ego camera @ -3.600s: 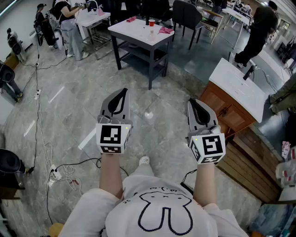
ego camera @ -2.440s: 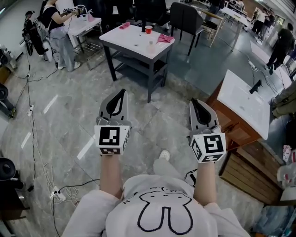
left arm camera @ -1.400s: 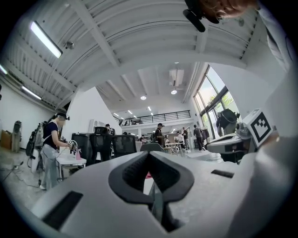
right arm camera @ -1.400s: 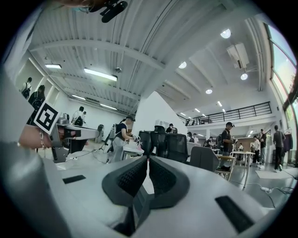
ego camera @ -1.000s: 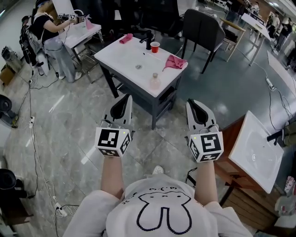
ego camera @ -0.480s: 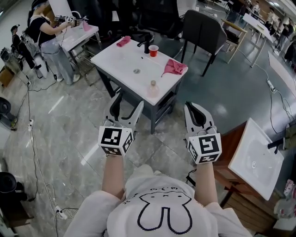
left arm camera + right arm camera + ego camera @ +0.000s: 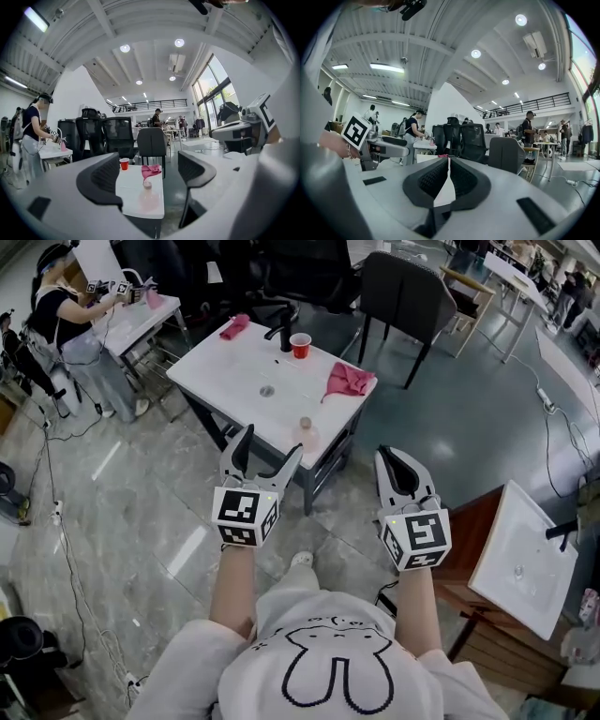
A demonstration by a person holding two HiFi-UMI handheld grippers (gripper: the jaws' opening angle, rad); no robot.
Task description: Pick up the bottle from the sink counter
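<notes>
Ahead of the person stands the white worktop (image 7: 234, 371), with a black tap (image 7: 278, 332) at its far side and a dark chair (image 7: 405, 292) beyond it. The left gripper (image 7: 270, 444) is held near the worktop's near edge with its jaws opening and nothing between them. The right gripper (image 7: 392, 457) hangs beside it over the floor, jaws pressed together and empty. A pink cloth (image 7: 349, 381) lies by the worktop's right edge. The bottle (image 7: 304, 435), clear and pinkish, stands upright near the front edge, ahead of the left gripper and apart from it. A red cup (image 7: 300, 345) stands beside the tap.
</notes>
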